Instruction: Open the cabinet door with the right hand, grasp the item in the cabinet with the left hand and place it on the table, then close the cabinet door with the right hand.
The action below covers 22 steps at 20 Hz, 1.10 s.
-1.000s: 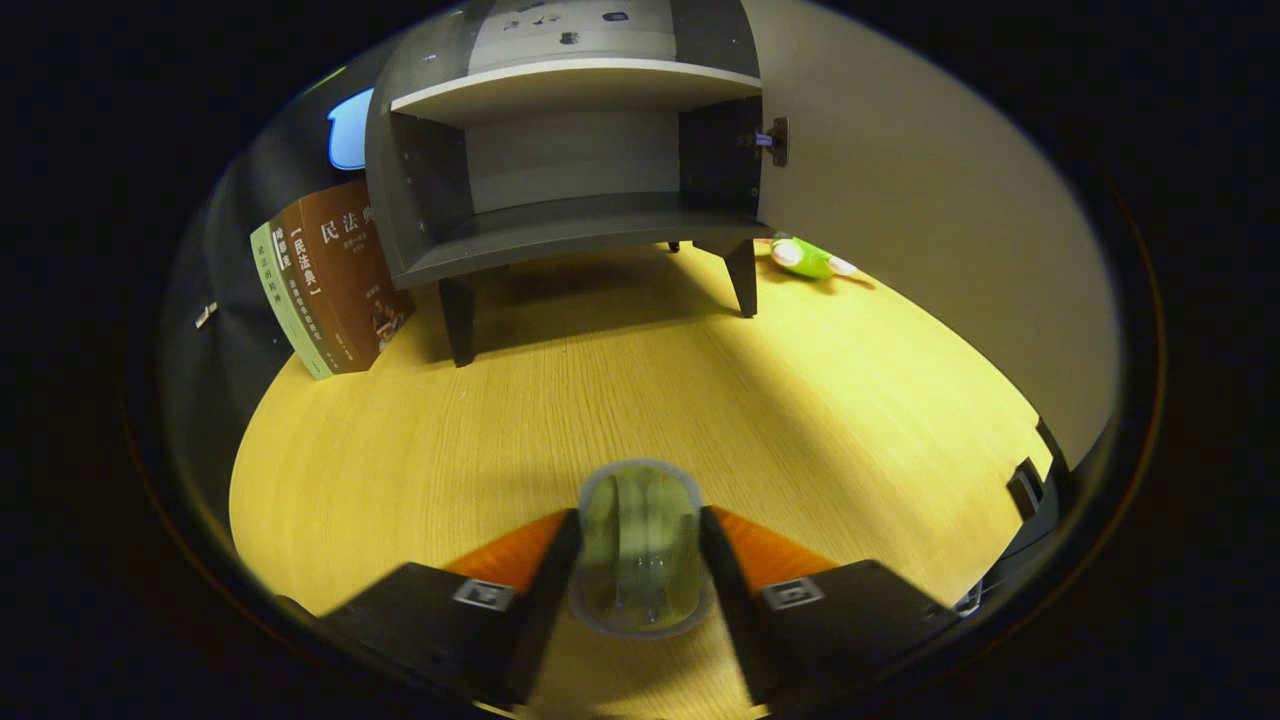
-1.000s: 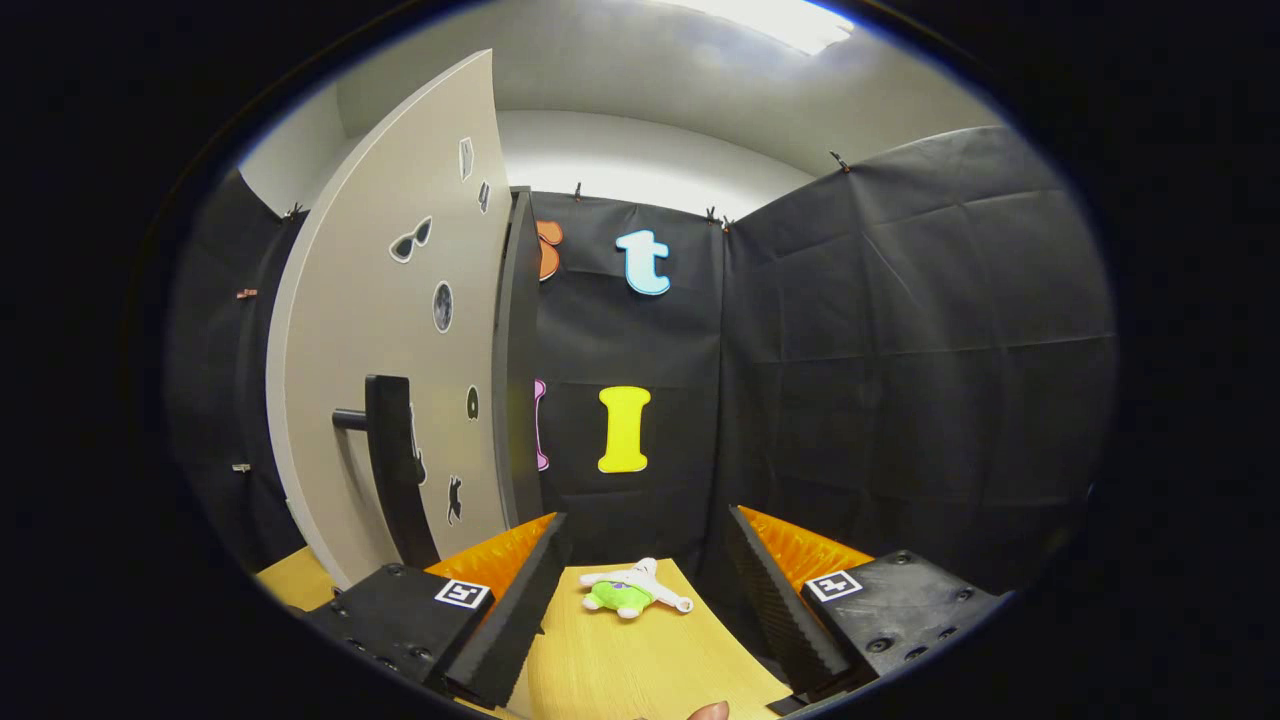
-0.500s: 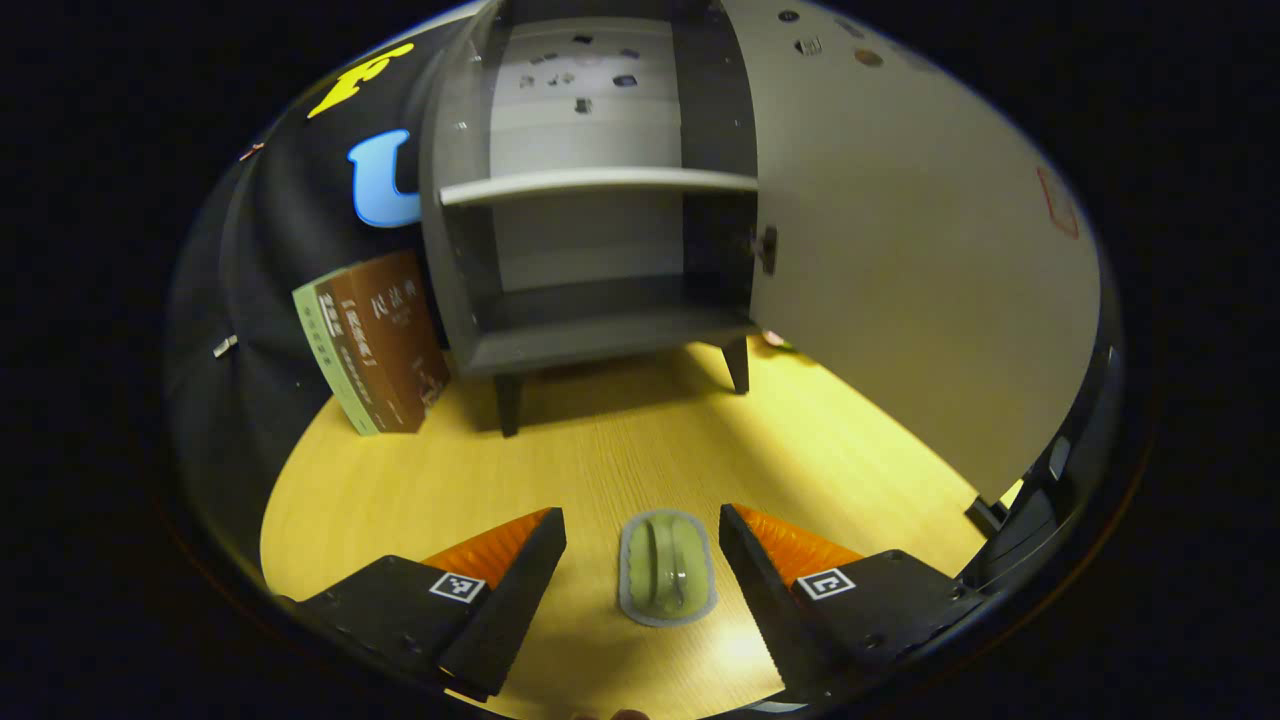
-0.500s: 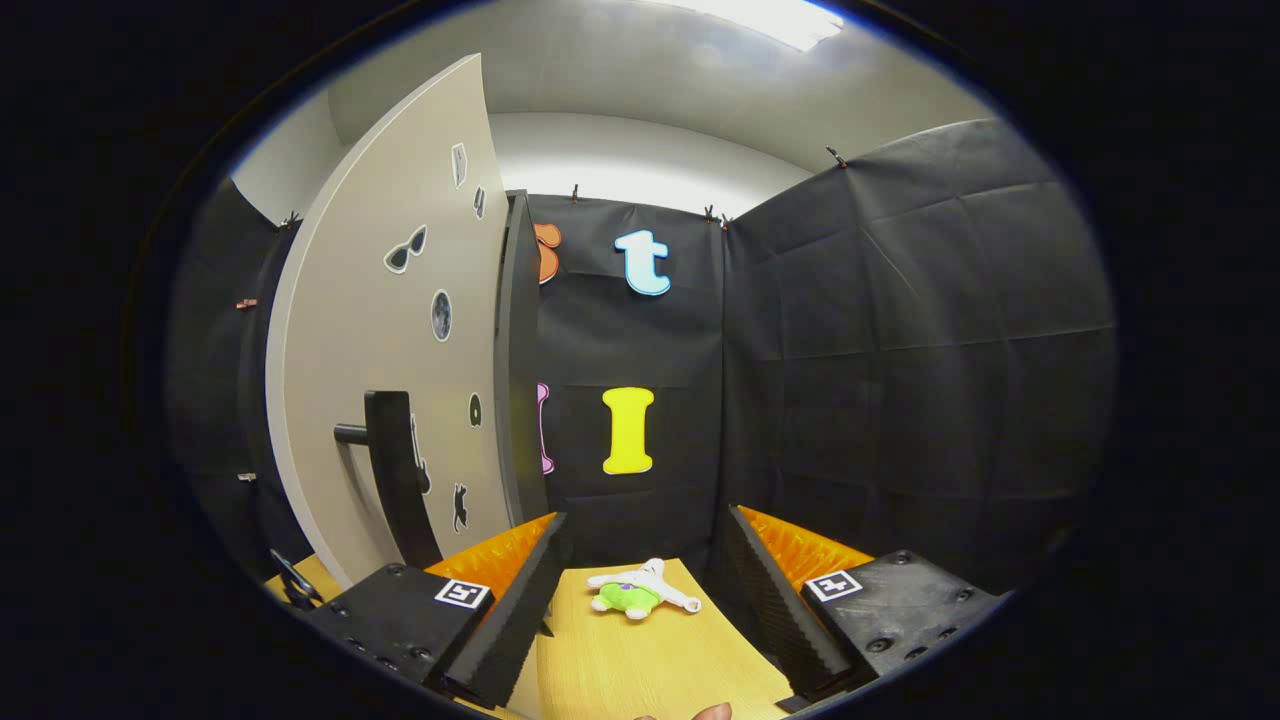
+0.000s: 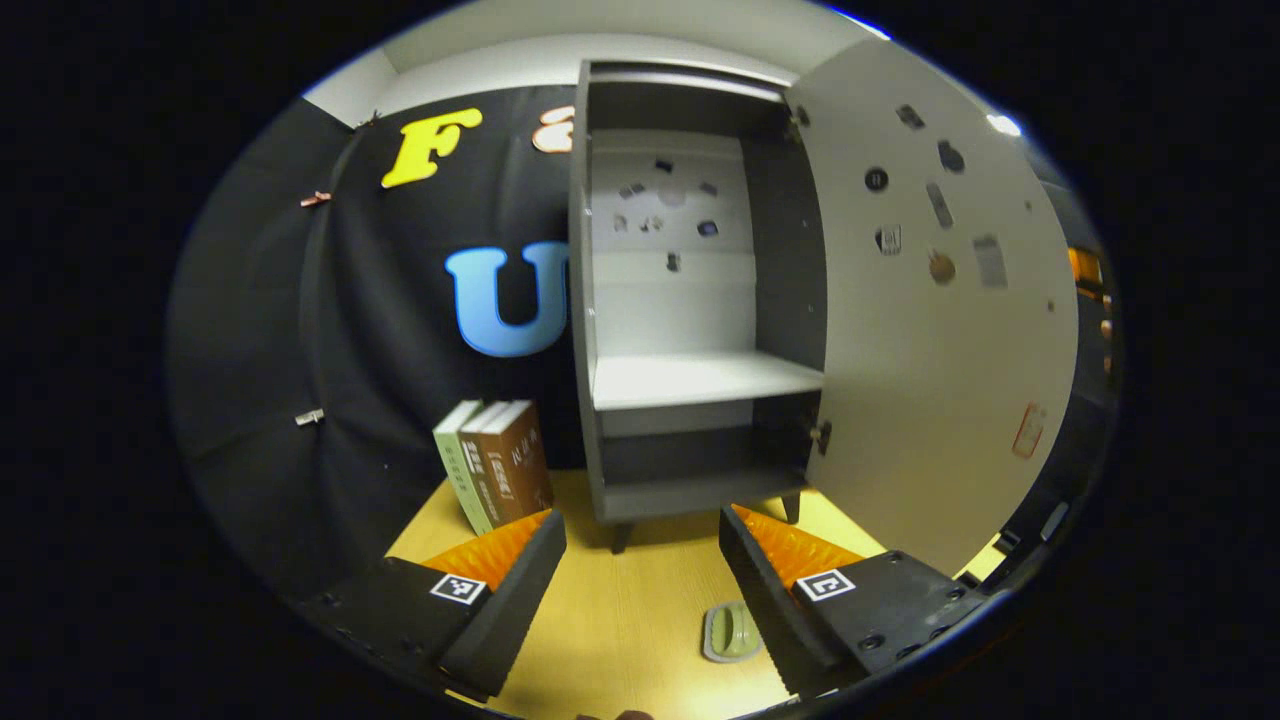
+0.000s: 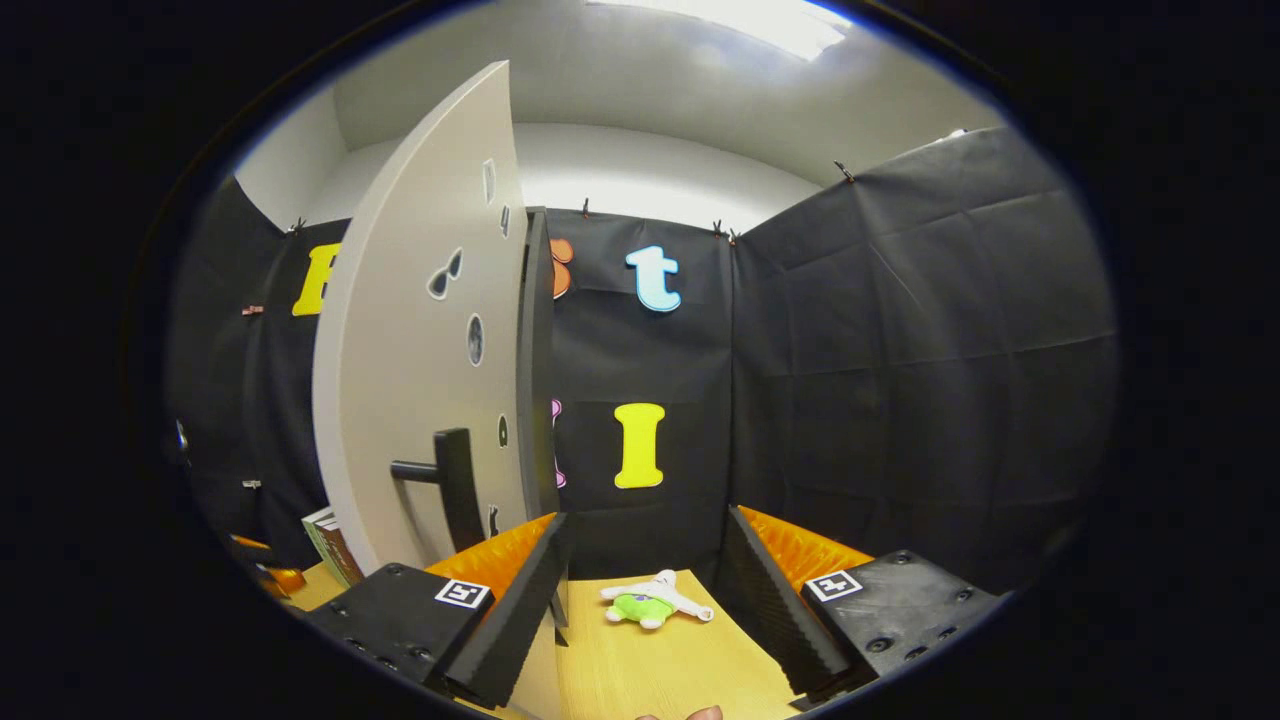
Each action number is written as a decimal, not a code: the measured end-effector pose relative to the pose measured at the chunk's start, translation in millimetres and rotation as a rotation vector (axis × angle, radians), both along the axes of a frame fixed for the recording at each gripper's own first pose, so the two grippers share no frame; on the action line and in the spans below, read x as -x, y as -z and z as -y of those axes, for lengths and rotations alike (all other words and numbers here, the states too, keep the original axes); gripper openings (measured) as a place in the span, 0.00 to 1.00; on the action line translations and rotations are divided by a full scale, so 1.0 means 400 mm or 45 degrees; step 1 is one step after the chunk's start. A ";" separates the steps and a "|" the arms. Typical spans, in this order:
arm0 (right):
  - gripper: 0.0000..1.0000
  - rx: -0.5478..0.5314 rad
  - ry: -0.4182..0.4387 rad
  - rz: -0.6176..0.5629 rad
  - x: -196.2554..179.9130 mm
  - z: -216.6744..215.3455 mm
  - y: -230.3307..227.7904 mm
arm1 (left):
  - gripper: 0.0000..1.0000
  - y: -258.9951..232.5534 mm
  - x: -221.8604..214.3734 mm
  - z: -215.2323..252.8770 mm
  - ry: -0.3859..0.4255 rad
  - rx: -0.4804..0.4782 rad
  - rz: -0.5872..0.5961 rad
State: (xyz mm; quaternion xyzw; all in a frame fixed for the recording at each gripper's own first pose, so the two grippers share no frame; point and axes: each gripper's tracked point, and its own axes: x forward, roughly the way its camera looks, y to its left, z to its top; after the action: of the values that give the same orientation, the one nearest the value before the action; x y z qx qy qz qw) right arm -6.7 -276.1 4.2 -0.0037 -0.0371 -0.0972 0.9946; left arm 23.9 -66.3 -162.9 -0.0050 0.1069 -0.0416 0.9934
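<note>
Left gripper view: left hand-held gripper (image 5: 642, 575) at bottom centre, fingers spread wide, nothing between them. Small pale green item (image 5: 732, 632) flat on the bench (image 5: 630, 620), lower centre-right, just beside the inner edge of the right-hand finger, partly hidden by it; contact not discernible. Grey cabinet (image 5: 690, 300) at centre of frame, upright on short dark legs, interior visible: light middle shelf (image 5: 700, 378) and dark lower compartment, both bare; small stickers on the back panel. Cabinet door (image 5: 930, 330) swung open, occupying the right of the frame, inner face dotted with small stickers. Upright books (image 5: 495, 465), brown and green spines, left of the cabinet near the lower centre-left. Right gripper view: right hand-held gripper (image 6: 645, 585) at bottom centre, fingers wide apart, grasping nothing, apart from the door. Cabinet door, outer face, left of centre, standing edge-on toward the camera, with dark bar handle (image 6: 450, 490) at lower left of centre. Green and white plush toy (image 6: 650, 603) on the bench between the fingers in the picture, farther off. Corner of the books at lower left.
</note>
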 end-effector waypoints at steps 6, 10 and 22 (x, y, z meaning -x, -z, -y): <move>0.97 0.000 0.091 -0.012 0.025 -0.013 0.001 | 0.97 -0.200 0.037 -0.067 -0.006 0.027 0.146; 0.97 0.013 0.127 -0.019 0.021 -0.046 0.002 | 0.97 -0.225 0.061 -0.105 -0.007 0.065 0.159; 0.97 -0.085 -0.043 -0.016 0.012 -0.309 0.030 | 0.97 -0.227 0.128 -0.155 -0.014 0.061 0.184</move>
State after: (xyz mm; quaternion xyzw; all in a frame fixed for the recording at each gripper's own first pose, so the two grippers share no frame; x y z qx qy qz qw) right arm -11.5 -152.6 -7.9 0.0294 -0.0275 -0.0817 0.9958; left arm -27.2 -4.1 -72.0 -0.0264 0.0338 -0.0389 0.9983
